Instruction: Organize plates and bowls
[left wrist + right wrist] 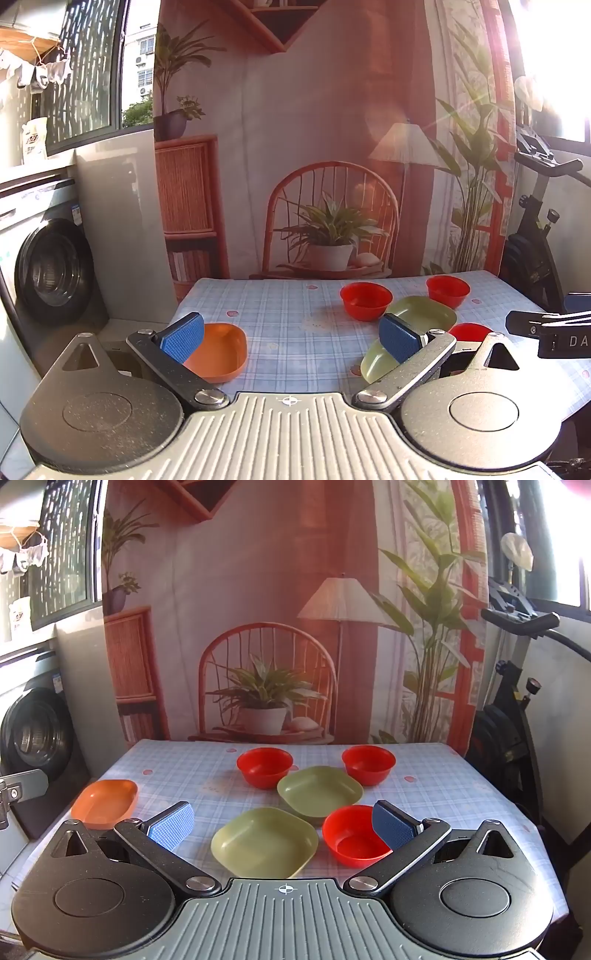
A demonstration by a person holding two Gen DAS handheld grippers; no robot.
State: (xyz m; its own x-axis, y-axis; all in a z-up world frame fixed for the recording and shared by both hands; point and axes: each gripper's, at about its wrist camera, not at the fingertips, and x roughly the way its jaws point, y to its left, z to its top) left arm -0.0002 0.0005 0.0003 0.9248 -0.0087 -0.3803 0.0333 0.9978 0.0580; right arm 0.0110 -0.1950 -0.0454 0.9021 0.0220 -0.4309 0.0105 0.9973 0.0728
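On the checked tablecloth lie an orange plate at the left, two green plates, one near and one farther, and three red bowls: back left, back right, and near right. My right gripper is open above the near green plate, its right finger beside the near red bowl. My left gripper is open over bare cloth, between the orange plate and the near green plate.
A washing machine stands left of the table. An exercise bike stands at the right. A printed backdrop hangs behind the table's far edge. The right gripper's body shows at the left wrist view's right edge.
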